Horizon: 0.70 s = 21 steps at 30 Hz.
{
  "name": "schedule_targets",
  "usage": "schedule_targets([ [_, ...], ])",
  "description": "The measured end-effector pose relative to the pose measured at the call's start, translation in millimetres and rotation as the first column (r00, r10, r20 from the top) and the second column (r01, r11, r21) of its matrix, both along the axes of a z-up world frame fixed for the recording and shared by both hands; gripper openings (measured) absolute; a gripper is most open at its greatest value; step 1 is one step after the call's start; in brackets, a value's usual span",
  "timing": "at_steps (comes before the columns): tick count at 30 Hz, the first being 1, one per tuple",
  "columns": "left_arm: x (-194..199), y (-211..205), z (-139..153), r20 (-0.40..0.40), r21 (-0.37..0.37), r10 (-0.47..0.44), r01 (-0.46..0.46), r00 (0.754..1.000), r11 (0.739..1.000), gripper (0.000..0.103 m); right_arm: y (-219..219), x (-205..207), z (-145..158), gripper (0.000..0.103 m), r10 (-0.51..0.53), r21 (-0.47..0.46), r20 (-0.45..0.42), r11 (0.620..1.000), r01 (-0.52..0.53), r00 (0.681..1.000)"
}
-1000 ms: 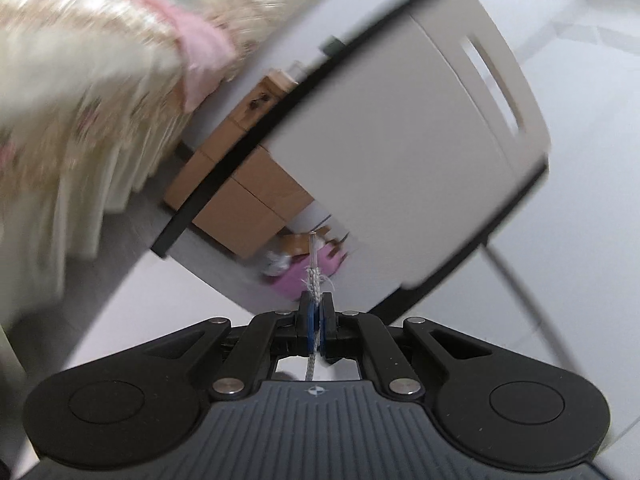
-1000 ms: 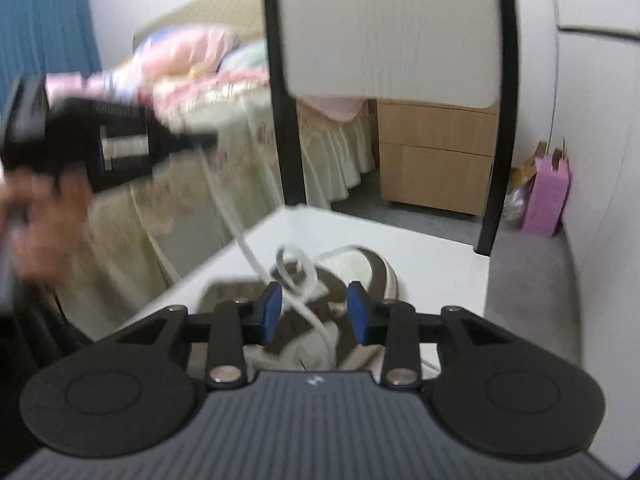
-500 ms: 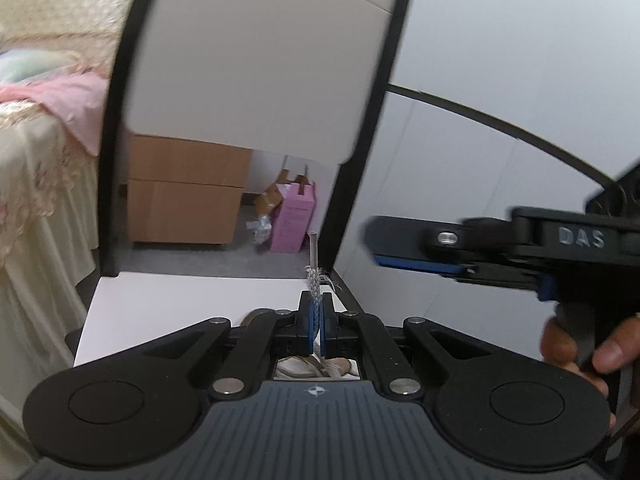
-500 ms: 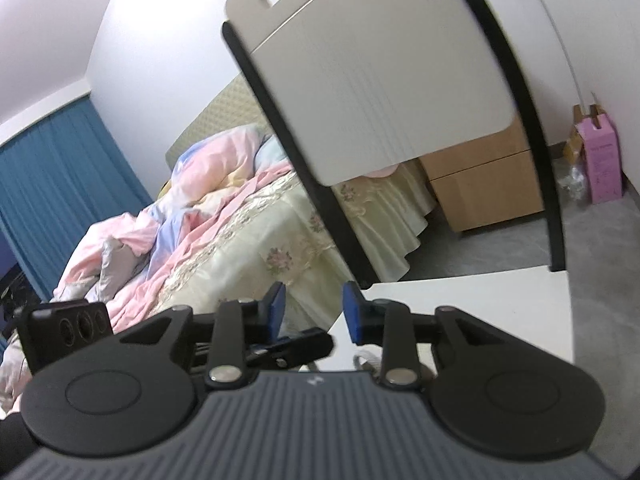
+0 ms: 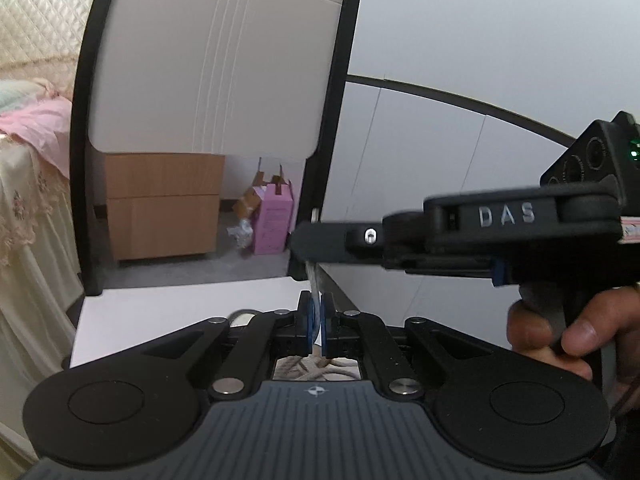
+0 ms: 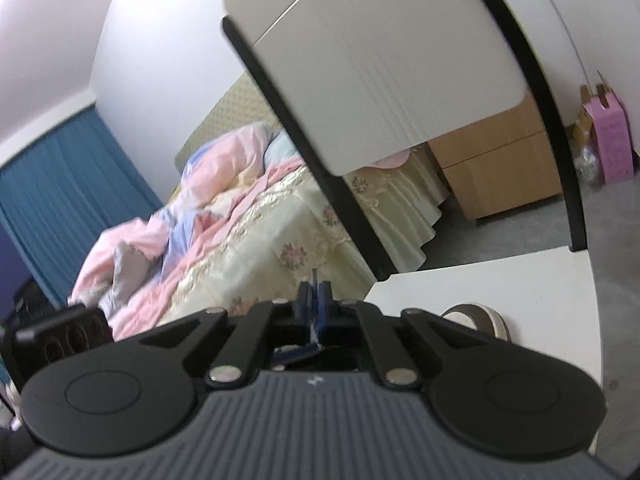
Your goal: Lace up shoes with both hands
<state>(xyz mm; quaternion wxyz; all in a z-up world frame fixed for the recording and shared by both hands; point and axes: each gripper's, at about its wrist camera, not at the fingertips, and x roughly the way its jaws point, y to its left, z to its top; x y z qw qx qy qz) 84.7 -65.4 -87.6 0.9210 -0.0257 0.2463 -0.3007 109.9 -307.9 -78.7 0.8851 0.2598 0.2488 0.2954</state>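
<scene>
Left gripper (image 5: 315, 322) has its pads pinched on the white lace (image 5: 313, 280), which rises from between them to the right gripper (image 5: 300, 242), whose jaws have come together on the lace tip. The lace looks thin, braided, slightly frayed. We read this as a hand-over of the lace end, mid-threading; next the left should let go so the right can pull the end through, keeping tension. The shoe (image 6: 476, 314) sits on the white chair seat (image 6: 500, 280) below both grippers, mostly hidden; only its heel and lacing show.
</scene>
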Motion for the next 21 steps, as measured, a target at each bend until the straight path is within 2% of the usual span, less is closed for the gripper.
schedule_targets([
  [3, 2.5, -3.5, -1.3, 0.001, 0.013, -0.001, 0.001, 1.000, 1.000, 0.005, -4.5, 2.5, -0.8, 0.004, -0.014, 0.021, -0.018, 1.000, 0.014, 1.000],
  [12, 5.6, -2.5, -0.6, -0.007, -0.015, 0.003, -0.003, 1.000, 1.000, 0.005, -2.1, 5.0, -4.7, 0.004, -0.013, 0.012, -0.048, 1.000, 0.014, 0.999],
  [13, 5.6, -2.8, -0.8, -0.008, -0.012, 0.009, -0.009, 1.000, 1.000, 0.012, -2.3, 5.2, -5.0, 0.004, -0.016, 0.012, -0.050, 1.000, 0.016, 0.999],
  [14, 5.6, -3.0, -1.0, -0.008, -0.009, 0.015, -0.015, 1.000, 1.000, 0.031, -2.6, 5.3, -5.2, 0.004, -0.018, 0.013, -0.051, 1.000, 0.019, 0.999],
  [15, 5.2, -3.0, -1.0, -0.003, -0.007, 0.024, -0.024, 1.000, 1.000, 0.039, -3.4, 5.6, -5.7, 0.004, -0.023, 0.018, -0.054, 1.000, 0.024, 0.998],
  [16, 4.9, -3.0, -0.9, 0.003, -0.006, 0.030, -0.030, 1.000, 1.000, 0.043, -4.3, 5.7, -5.9, 0.004, -0.026, 0.022, -0.055, 0.999, 0.027, 0.998],
  [19, 3.1, -3.8, 0.7, 0.019, -0.015, 0.018, -0.018, 1.000, 1.000, 0.043, -5.5, 6.1, -6.3, 0.004, -0.033, 0.022, -0.056, 0.999, 0.034, 0.998],
  [21, 1.9, -4.8, 0.8, 0.031, -0.014, 0.019, -0.018, 0.999, 1.000, 0.037, -5.6, 6.3, -7.1, 0.004, -0.032, 0.027, -0.059, 0.999, 0.034, 0.998],
])
